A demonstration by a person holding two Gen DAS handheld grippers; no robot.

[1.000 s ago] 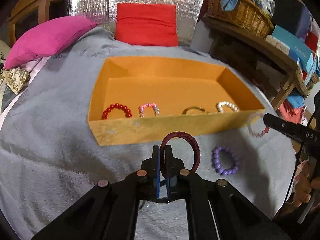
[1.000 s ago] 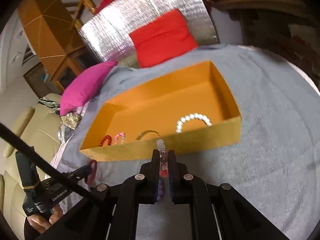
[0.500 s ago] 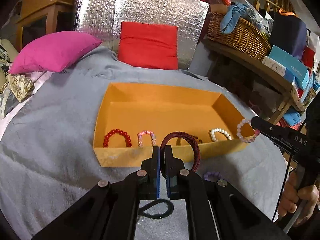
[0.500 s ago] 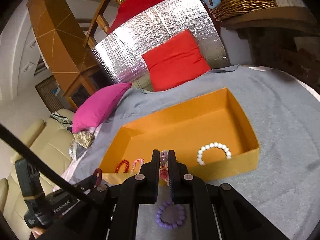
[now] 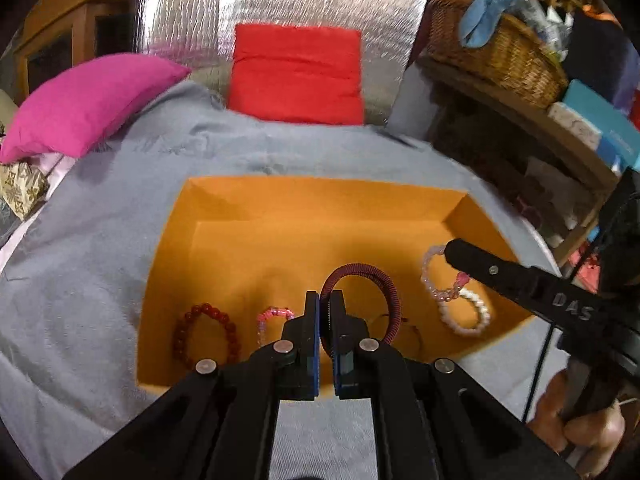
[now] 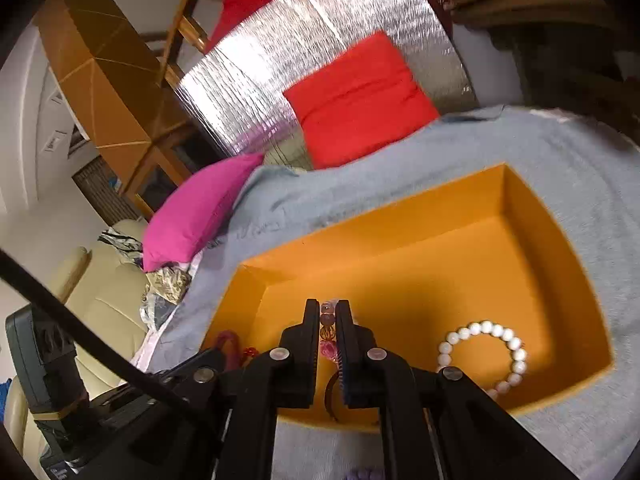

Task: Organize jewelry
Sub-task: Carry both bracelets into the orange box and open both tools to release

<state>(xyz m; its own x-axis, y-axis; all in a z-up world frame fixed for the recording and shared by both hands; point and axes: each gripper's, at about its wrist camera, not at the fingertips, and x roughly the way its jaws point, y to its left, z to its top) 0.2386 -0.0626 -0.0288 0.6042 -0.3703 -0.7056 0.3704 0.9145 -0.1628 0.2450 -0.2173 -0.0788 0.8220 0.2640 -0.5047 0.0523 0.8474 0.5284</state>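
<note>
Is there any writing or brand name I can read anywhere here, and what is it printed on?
"DAS": white letters on the black finger of the right gripper, seen from the left wrist; the rest runs out of sight.
Blue box on the shelf: faint print, too blurred to read.
Left gripper's handle: lettering at the picture's edge, too dark and small to read.
Nothing else carries legible text.

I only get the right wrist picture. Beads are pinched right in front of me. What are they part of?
Observer: A pale pink bracelet; its loop hangs from the right gripper over the orange box, near the white bracelet.
Operator: And the other gripper?
Observer: The left gripper is shut on a dark red coiled band over the box.
Operator: Anything else inside?
Observer: A red bead bracelet and a pink one lie by the near wall.
</note>
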